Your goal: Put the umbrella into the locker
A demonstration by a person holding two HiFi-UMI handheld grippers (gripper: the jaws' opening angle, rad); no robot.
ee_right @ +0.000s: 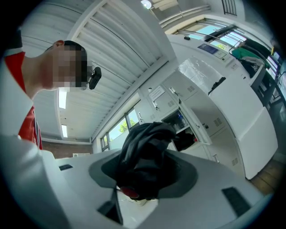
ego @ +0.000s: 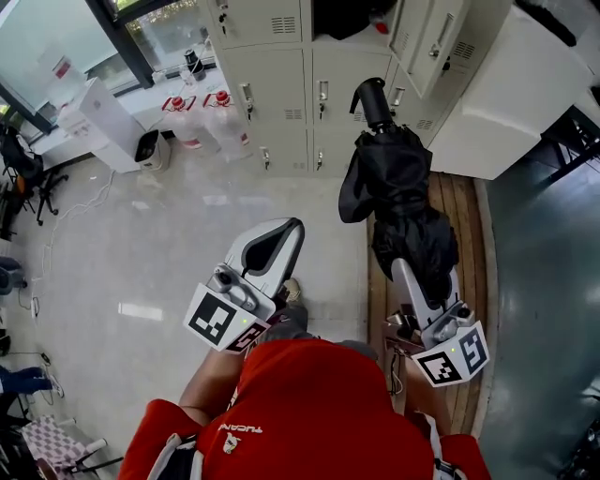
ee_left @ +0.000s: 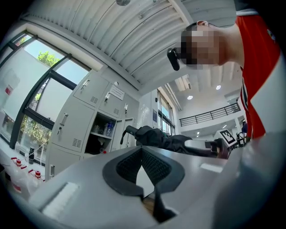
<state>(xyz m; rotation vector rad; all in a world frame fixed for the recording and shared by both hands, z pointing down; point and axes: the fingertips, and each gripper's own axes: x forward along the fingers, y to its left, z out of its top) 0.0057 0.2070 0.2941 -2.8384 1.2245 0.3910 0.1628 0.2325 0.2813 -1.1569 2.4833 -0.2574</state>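
Note:
A folded black umbrella (ego: 398,178) points handle-first at the grey lockers (ego: 281,84), and my right gripper (ego: 417,272) is shut on its bunched fabric. In the right gripper view the umbrella (ee_right: 145,156) fills the gap between the jaws, with the open locker (ee_right: 181,127) beyond it. That open locker (ego: 345,17) is at the top of the head view, a little ahead of the handle (ego: 372,98). My left gripper (ego: 286,230) hangs to the left above the floor, shut and empty. The left gripper view shows its pads (ee_left: 154,167) meeting at the tips, the umbrella (ee_left: 161,136) to its right.
The open locker's door (ego: 427,37) swings out to the right, next to a white cabinet (ego: 506,94). Two red-capped water bottles (ego: 202,117) and a white appliance (ego: 112,127) stand at the left by the window. A wooden strip (ego: 459,216) runs under the umbrella.

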